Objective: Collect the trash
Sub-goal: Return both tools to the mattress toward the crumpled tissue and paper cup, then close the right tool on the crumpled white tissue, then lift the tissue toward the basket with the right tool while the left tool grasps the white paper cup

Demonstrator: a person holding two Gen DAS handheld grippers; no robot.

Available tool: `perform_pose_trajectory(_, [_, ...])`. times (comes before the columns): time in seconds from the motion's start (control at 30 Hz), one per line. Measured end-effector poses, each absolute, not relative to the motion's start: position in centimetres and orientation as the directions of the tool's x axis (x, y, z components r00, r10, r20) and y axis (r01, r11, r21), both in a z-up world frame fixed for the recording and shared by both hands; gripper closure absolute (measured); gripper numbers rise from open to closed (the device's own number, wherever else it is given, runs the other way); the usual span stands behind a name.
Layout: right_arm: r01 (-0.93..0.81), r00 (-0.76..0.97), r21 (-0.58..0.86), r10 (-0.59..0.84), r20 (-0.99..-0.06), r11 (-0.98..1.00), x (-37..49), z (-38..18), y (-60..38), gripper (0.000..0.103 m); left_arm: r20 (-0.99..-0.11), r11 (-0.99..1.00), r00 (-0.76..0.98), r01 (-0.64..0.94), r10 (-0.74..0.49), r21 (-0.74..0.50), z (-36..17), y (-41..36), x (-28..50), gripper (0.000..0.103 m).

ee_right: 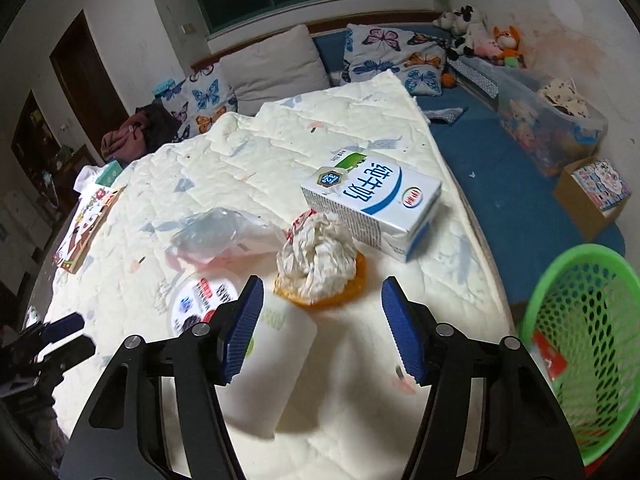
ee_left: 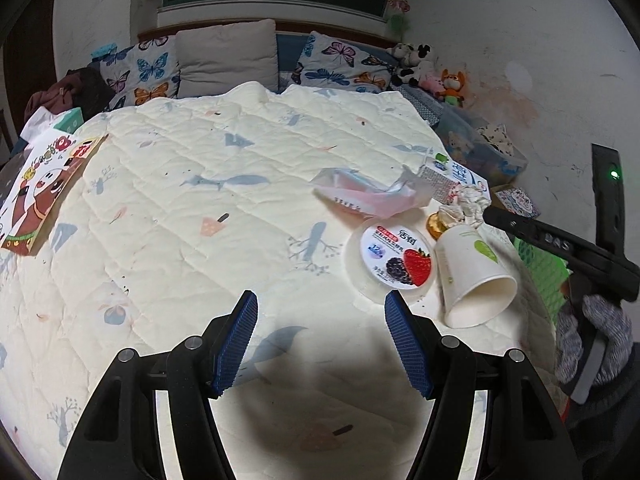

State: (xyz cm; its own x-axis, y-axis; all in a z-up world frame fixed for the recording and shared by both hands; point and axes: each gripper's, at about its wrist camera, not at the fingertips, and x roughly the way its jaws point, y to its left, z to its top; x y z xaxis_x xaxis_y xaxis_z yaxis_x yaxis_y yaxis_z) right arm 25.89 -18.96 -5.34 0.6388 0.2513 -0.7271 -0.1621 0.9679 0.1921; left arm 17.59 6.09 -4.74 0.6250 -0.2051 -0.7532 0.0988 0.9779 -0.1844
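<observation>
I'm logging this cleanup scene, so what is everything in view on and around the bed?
paper cup: 1, white, on its side on the quilt
yogurt tub: 1, white, left of cup
milk carton: 1, white-blue, lying flat
crumpled paper: 1, white, on orange wrapper
plastic bag: 1, clear-pink
basket: 1, green, beside bed
quilt: 1, cream
left gripper: fingers open, empty
right gripper: fingers open above cup

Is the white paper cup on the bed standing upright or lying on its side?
Lying on its side. The paper cup rests lengthwise on the quilt, its open mouth facing sideways, inside visible.
</observation>
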Motion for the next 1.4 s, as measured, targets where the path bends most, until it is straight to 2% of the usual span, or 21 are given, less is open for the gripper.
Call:
perform_pose_trajectory(0.23, [-0.167,0.629,0.158,0.229,-0.743,0.973,28.1,-6.0,-17.9,0.044,-0.760,0.977,0.615,0.095,-0.209,-0.192,-5.2,6.4,18.2,0.039])
perform_pose_trajectory(0.53, [-0.172,0.628,0.111,0.196,-0.753,0.979,29.1,-6.3,-16.8,0.062,-0.762,0.975,0.609,0.118,-0.219,-0.186,-5.3,5.6,18.9,0.039])
perform_pose_trajectory(0.57, [-0.172,0.633,0.095,0.184,-0.752,0.981,29.1,-6.2,-16.7,0.069,-0.763,0.976,0.609,0.120,-0.218,-0.182,-5.2,5.4,19.0,0.039])
perform_pose_trajectory(1.0, [-0.159,0.683,0.147,0.217,-0.698,0.976,27.3,-3.8,-18.8,0.070,-0.765,0.965,0.590,0.189,-0.258,-0.180,-5.5,3.2,19.1,0.039])
perform_pose_trajectory(1.27, [-0.144,0.702,0.169,0.221,-0.677,0.975,25.4,-2.9,-20.4,0.070,-0.771,0.943,0.558,0.291,-0.306,-0.163,-6.4,-0.2,17.5,0.039])
perform_pose_trajectory(1.4, [-0.136,0.708,0.179,0.222,-0.670,0.974,24.3,-2.7,-21.3,0.070,-0.768,0.929,0.552,0.338,-0.326,-0.151,-6.6,-2.3,17.7,0.045])
